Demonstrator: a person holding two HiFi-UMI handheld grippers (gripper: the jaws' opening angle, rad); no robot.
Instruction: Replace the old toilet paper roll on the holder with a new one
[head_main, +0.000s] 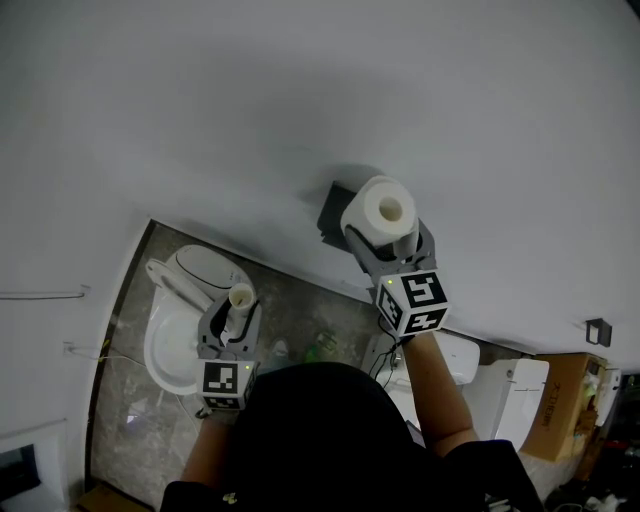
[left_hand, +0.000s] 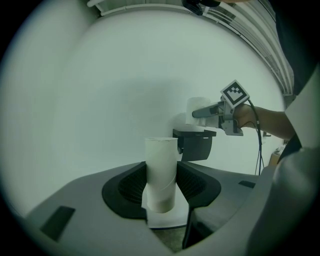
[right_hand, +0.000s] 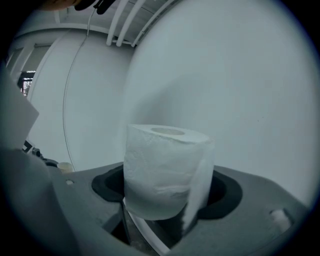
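Wall (head_main: 300, 100): new roll (head_main: 380, 212) nr holder (head_main: 331, 213)

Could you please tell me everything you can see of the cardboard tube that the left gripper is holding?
The cardboard tube is a bare, pale cylinder with no paper left on it. A spiral seam runs round its lower half, and its open top rim looks slightly rough. It stands upright in the left gripper, whose dark ribbed pads press on its two sides. Both of its ends stick out past the pads.
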